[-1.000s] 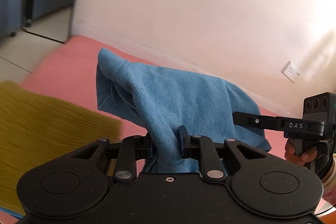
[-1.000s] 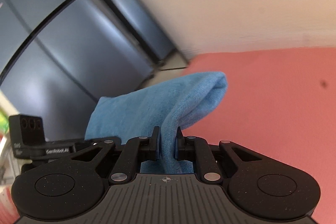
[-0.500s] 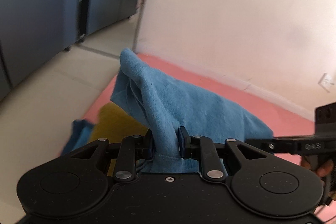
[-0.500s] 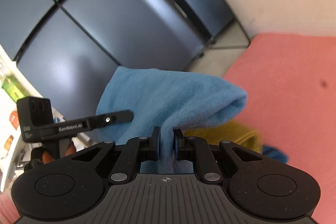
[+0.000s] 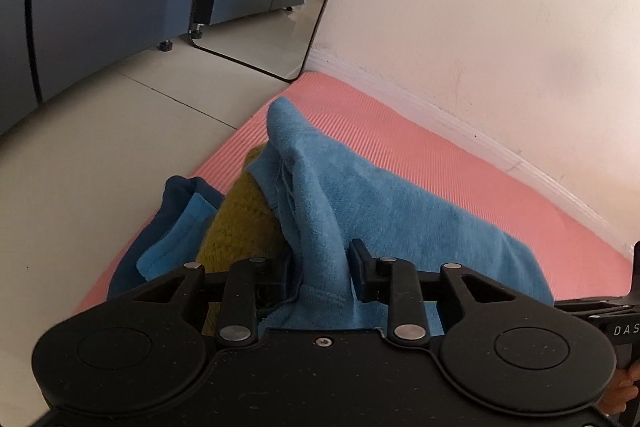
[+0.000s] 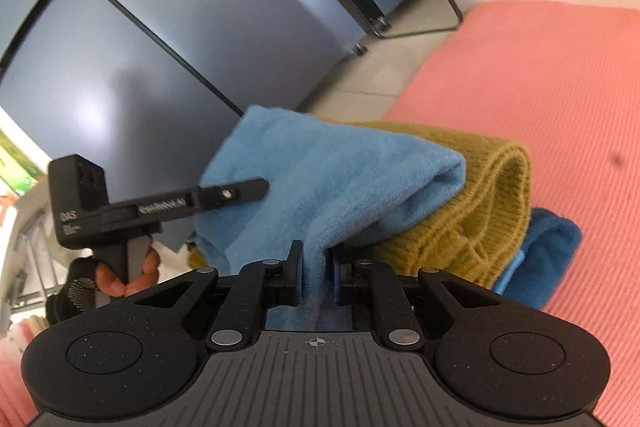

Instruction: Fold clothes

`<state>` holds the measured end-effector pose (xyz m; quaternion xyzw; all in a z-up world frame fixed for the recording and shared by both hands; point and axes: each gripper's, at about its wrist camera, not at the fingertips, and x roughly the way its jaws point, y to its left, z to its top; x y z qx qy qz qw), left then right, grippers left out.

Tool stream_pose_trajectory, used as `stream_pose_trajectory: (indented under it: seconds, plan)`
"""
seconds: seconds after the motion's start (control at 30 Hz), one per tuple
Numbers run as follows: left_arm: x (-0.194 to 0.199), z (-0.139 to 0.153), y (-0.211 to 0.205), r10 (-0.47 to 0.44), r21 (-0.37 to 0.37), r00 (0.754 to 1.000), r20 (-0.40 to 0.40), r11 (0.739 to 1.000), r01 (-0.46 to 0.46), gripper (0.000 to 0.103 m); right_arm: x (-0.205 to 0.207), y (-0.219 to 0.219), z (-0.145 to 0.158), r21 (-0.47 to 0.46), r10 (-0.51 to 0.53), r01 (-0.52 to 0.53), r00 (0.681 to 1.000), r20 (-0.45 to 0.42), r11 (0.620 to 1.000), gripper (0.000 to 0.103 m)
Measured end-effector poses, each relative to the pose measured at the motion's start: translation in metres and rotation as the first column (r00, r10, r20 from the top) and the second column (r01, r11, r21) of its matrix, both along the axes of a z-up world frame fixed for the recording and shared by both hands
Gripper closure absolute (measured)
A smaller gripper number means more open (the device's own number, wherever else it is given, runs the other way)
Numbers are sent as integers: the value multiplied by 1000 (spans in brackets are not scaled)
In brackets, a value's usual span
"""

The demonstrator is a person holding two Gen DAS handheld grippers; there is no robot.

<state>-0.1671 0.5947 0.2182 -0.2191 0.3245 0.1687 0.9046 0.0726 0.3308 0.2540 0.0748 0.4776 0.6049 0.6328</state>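
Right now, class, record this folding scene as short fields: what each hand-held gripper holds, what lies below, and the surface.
left hand-held gripper: shut on light blue cloth
right hand-held gripper: shut on the same cloth
cloth state: bunched, lifted between both
below: mustard knit on dark blue garment
surface: pink mat

Blue cloth point(image 6: 336, 183) in right tongs point(image 6: 318, 273) (clamped)

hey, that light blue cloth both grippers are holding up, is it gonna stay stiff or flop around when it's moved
Probably floppy: the light blue cloth sags and folds between the left hand-held gripper and right hand-held gripper. It looks soft and fleecy, so likely light. The fuzzy surface should resist slipping.
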Motion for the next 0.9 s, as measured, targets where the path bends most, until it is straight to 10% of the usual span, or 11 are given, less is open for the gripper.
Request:
stream_pose_trajectory:
  seconds: [0.33,0.5,0.9]
  plan:
    - [-6,43,-35,123,316,992,-27,943,-109,52,18,-37,31,29,48,-49,999,26,998,90]
    - [13,67,-98,-17,419,999,27,908,5,27,36,-84,29,-59,43,-38,995,88,998,87]
    - [120,-27,-285,-478,165,877,-52,862,479,16,58,-269,-30,-358,-158,219,969,190,908,73]
